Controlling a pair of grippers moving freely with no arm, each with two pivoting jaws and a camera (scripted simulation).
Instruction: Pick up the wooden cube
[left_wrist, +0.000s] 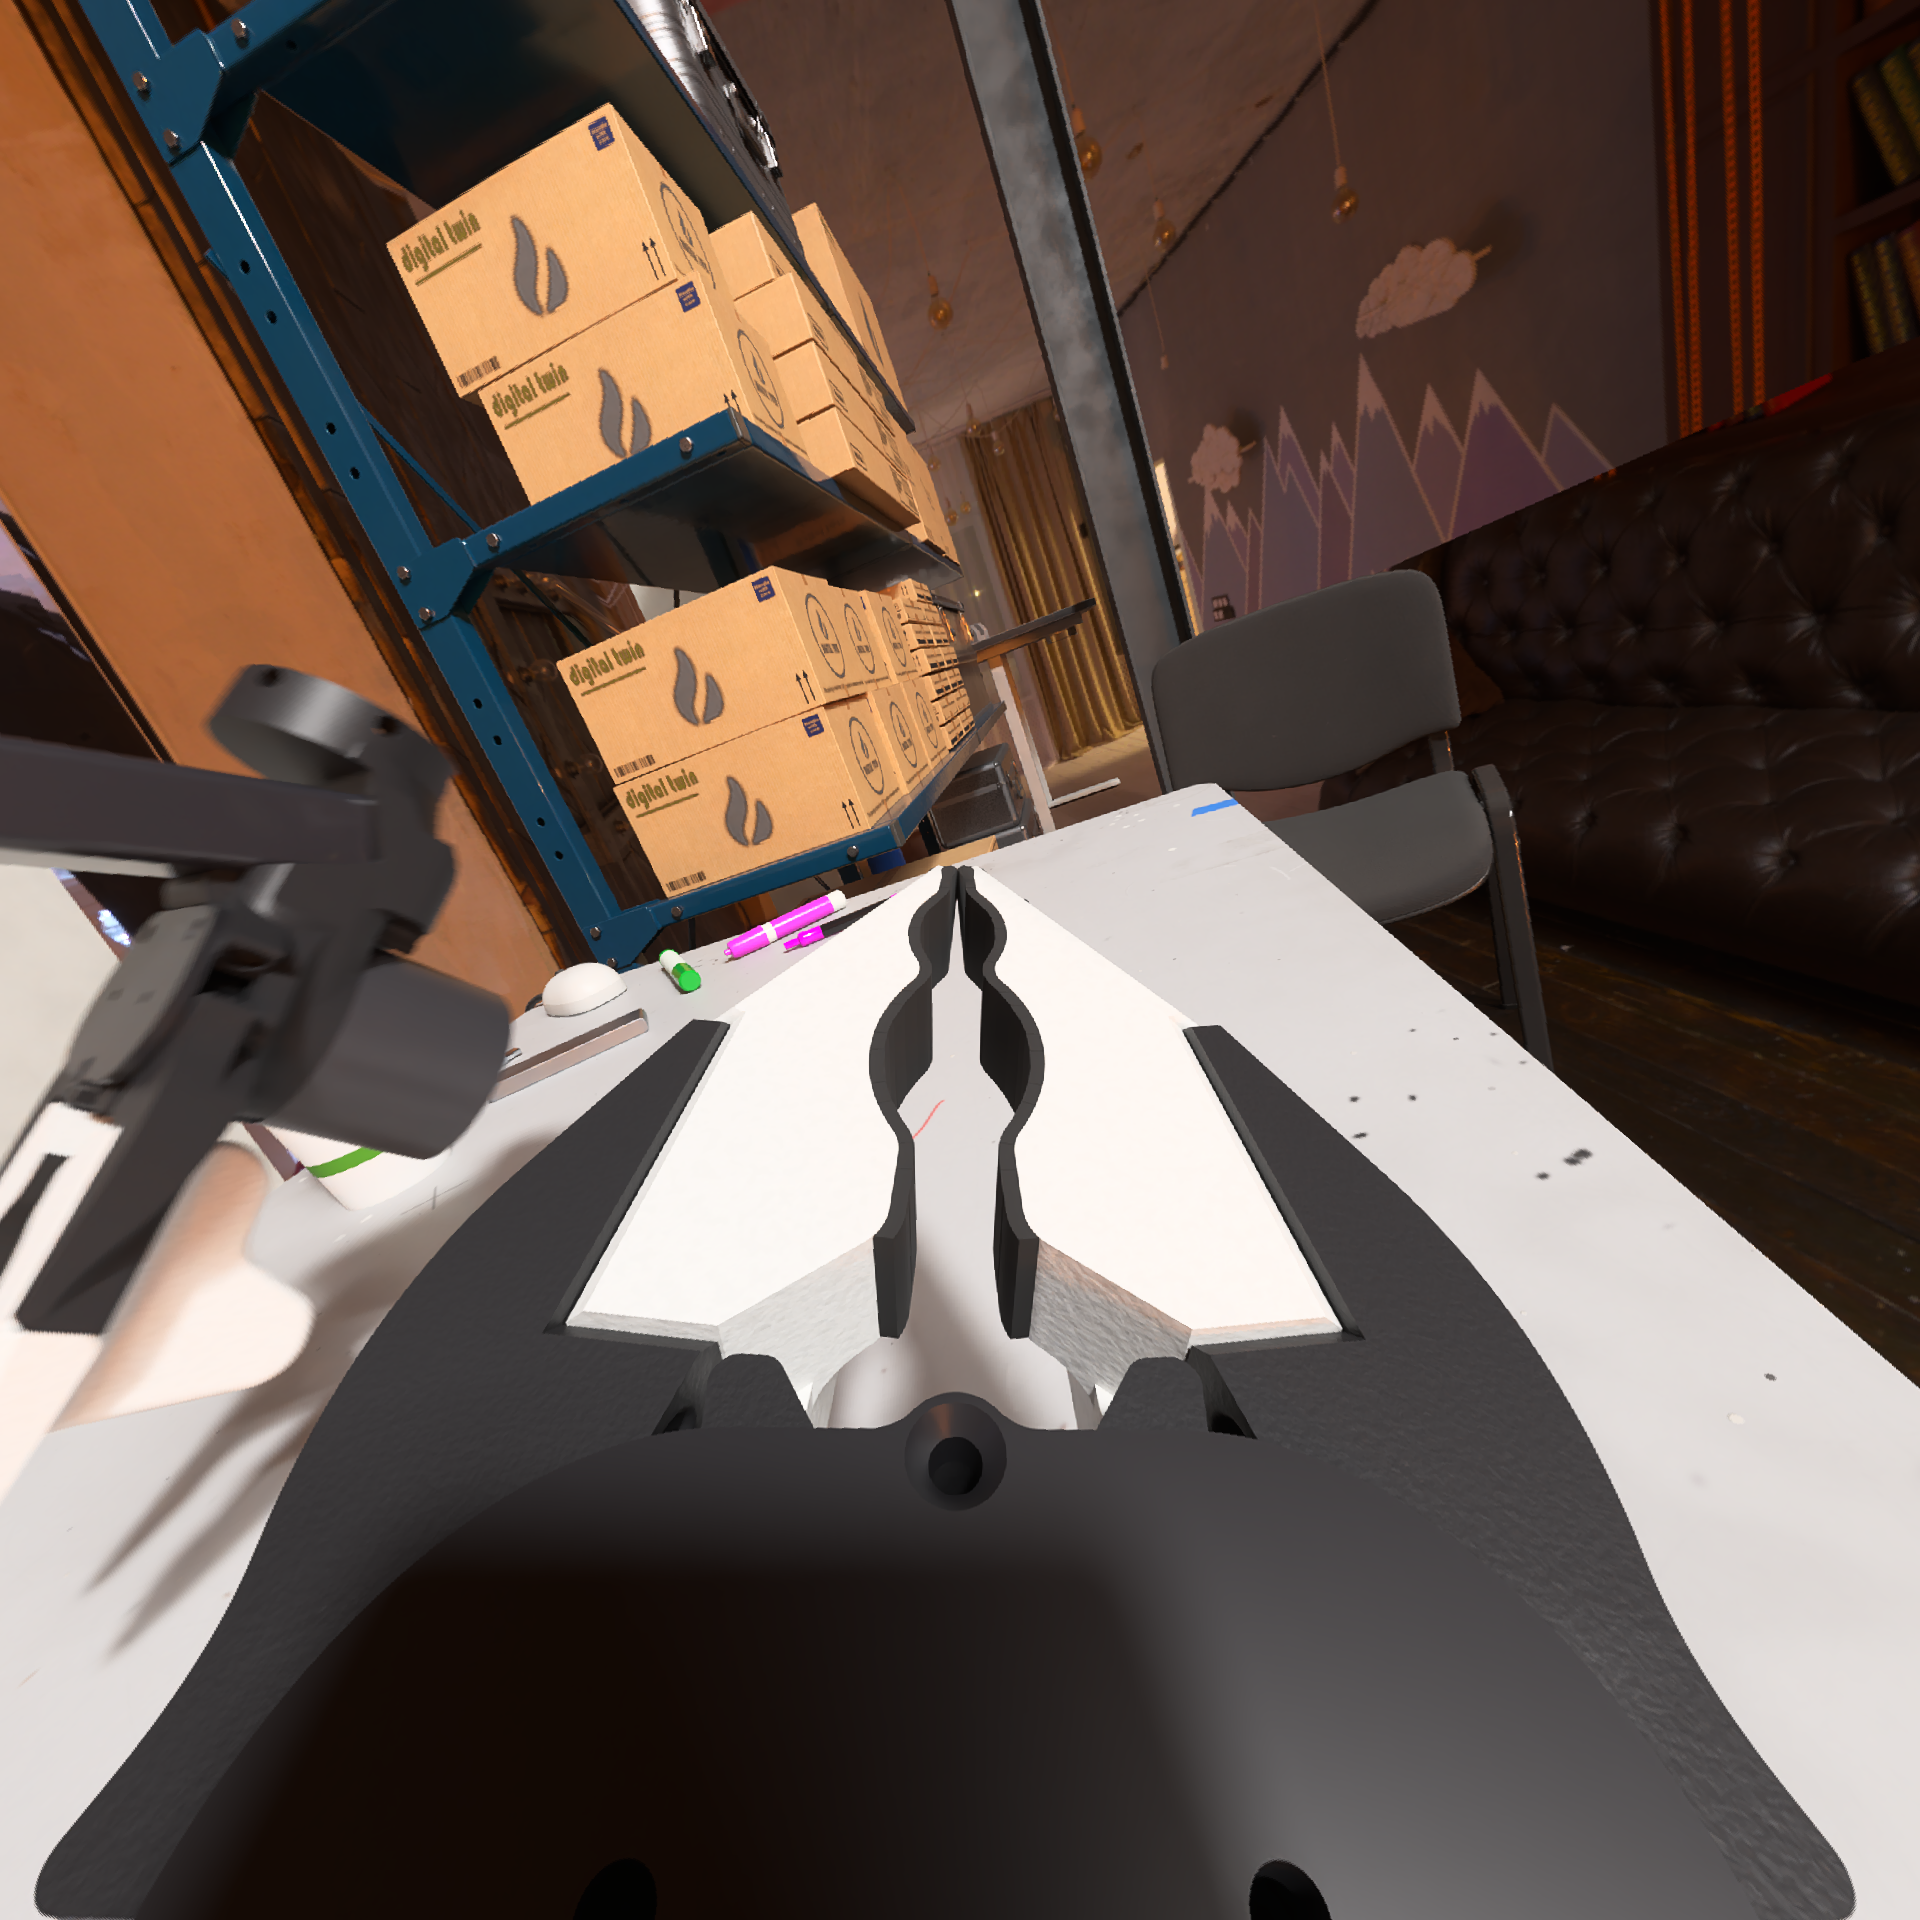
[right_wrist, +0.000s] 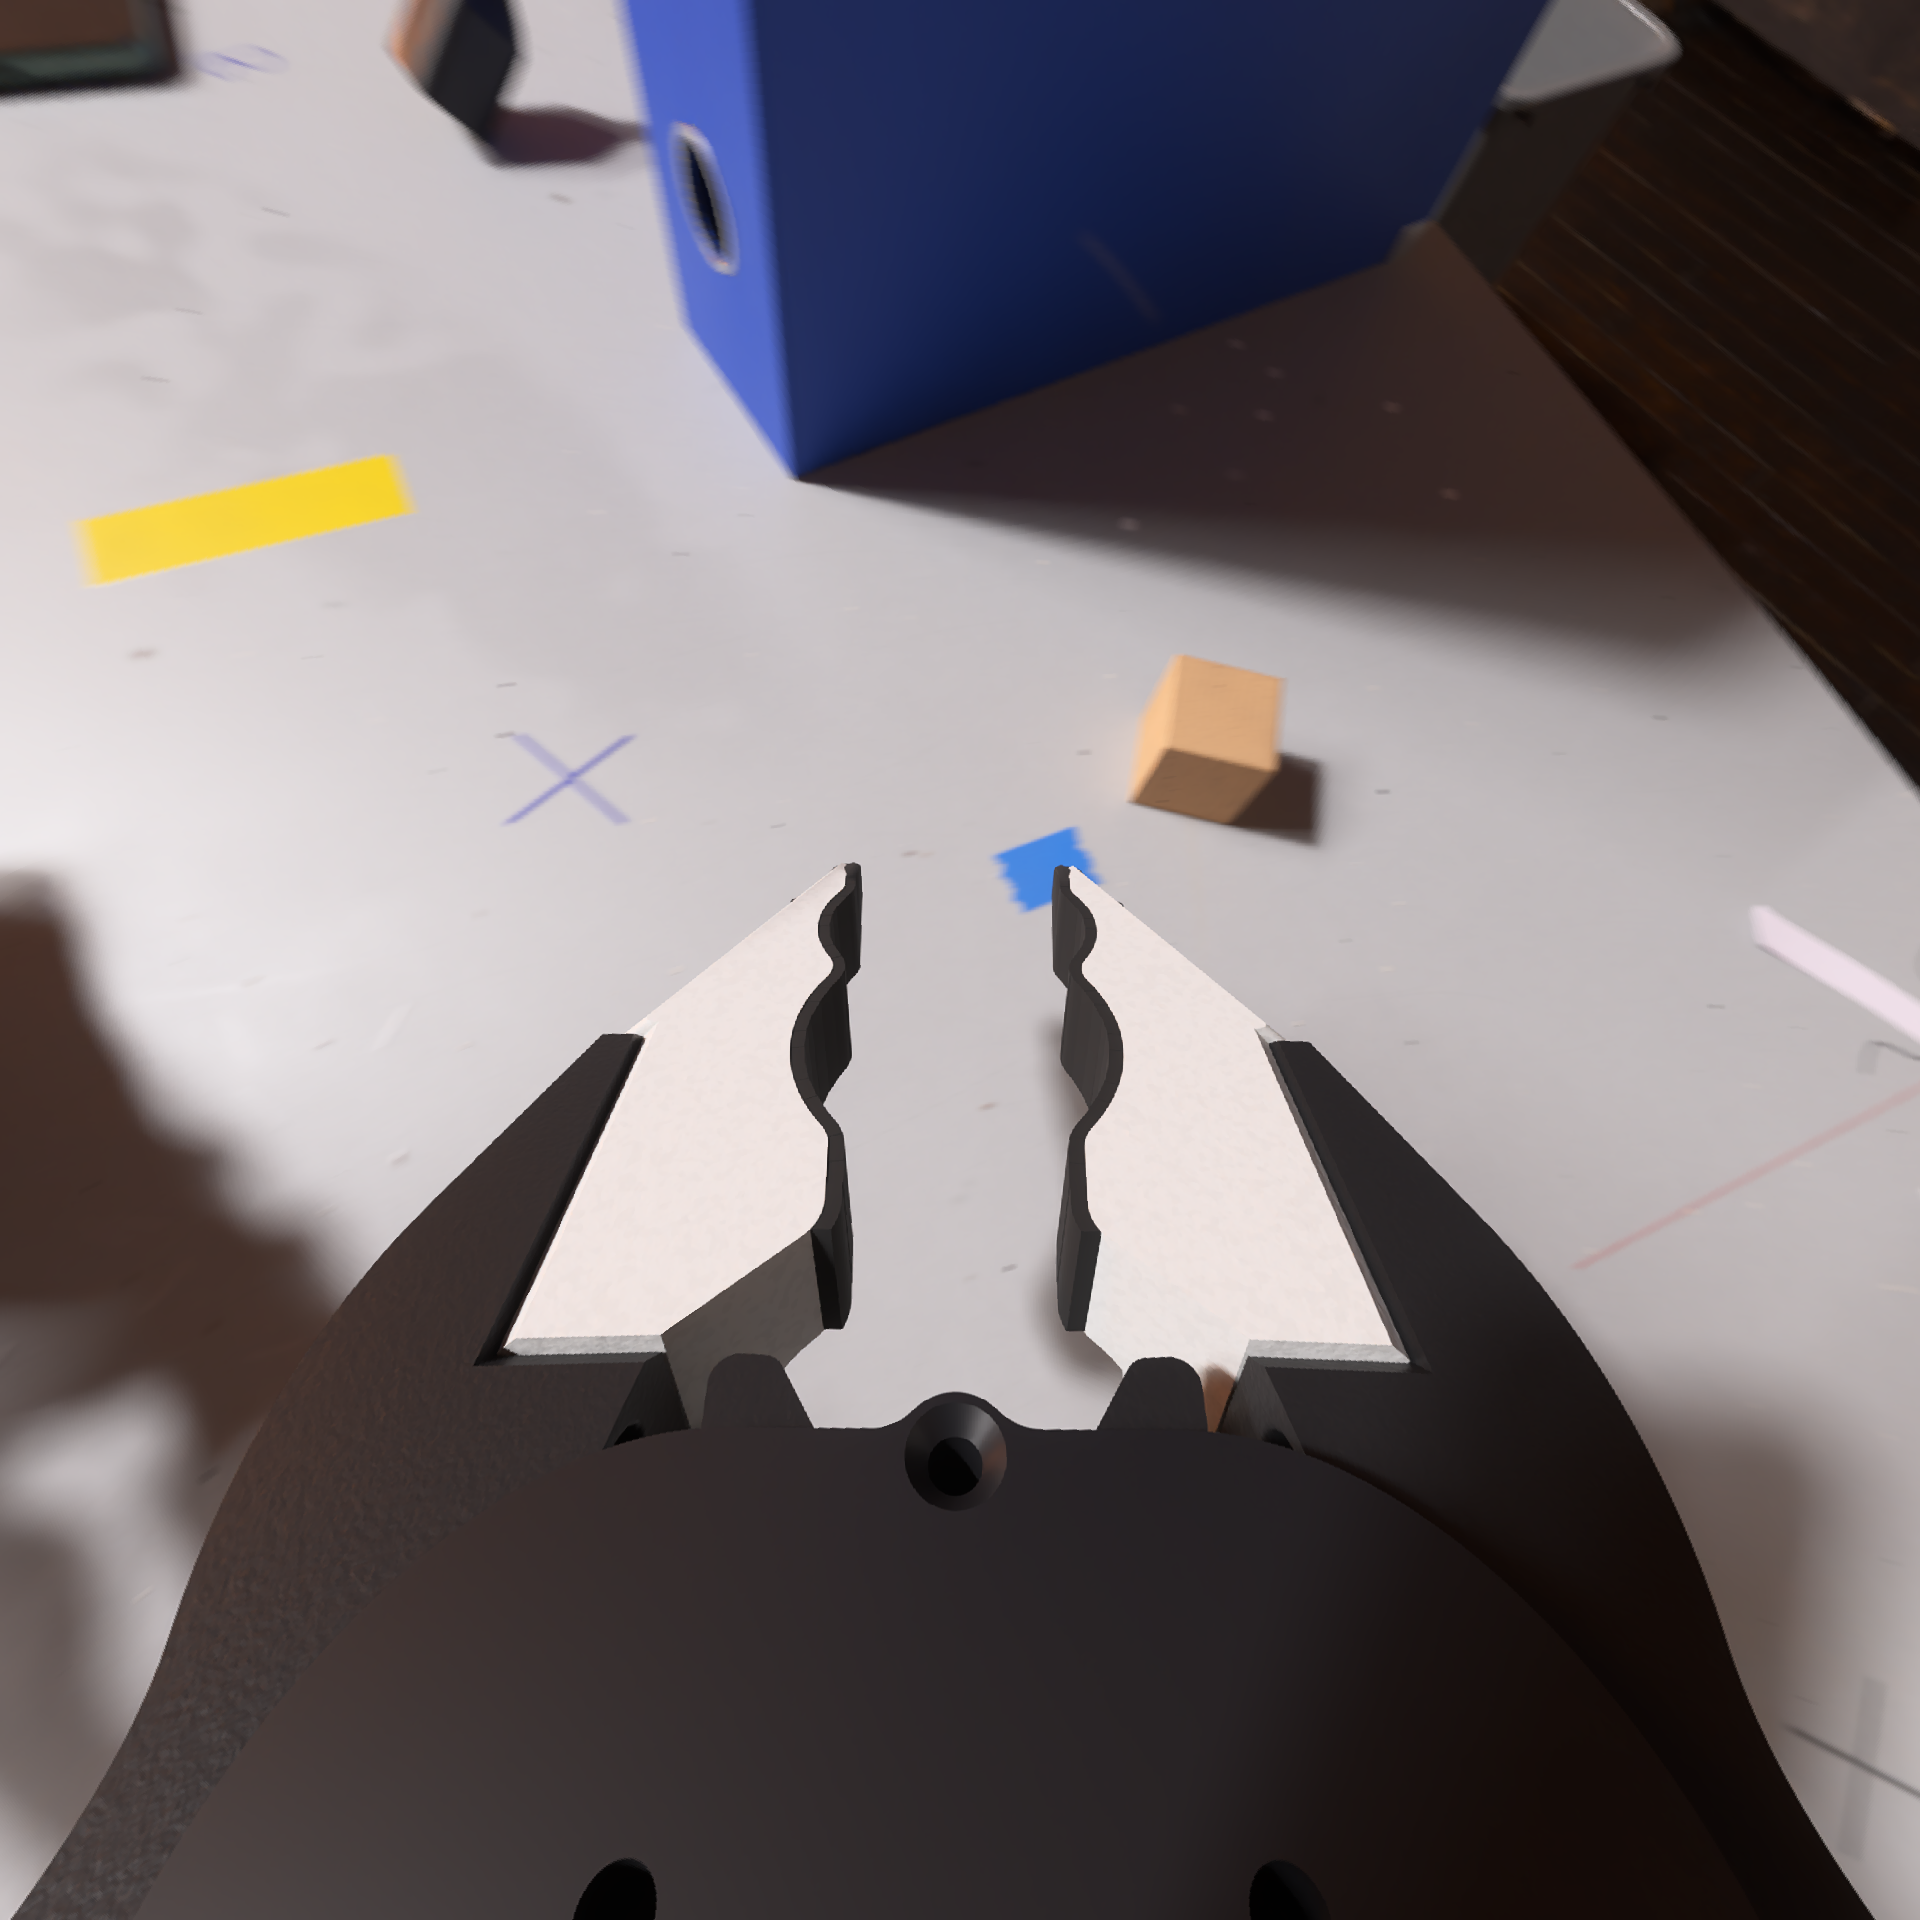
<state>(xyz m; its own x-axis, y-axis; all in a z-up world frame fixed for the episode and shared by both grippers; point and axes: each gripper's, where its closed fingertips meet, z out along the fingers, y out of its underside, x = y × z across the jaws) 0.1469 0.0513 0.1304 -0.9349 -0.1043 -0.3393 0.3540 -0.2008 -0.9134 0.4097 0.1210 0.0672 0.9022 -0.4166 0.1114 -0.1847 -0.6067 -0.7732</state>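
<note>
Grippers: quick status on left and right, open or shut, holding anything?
Left gripper: jaws shut, nothing between them.
Right gripper: jaws open, empty; the wooden cube sits on the table, ahead and to its right.

Blue box (right_wrist: 1039, 208) on white table (right_wrist: 312, 312) — yellow tape strip (right_wrist: 244, 516), pink marker (left_wrist: 784, 923), cardboard boxes (left_wrist: 561, 301) on blue shelving (left_wrist: 436, 582)

The place looks like a storeroom mixed with an office or lounge. At the upper left stands a blue metal rack (left_wrist: 436, 582) full of cardboard boxes (left_wrist: 717, 727). At the right are a grey chair (left_wrist: 1340, 727) and a dark tufted sofa (left_wrist: 1714, 644). Markers (left_wrist: 784, 923) and a blue binder (right_wrist: 997, 208) are on the white table (left_wrist: 1455, 1195).
</note>
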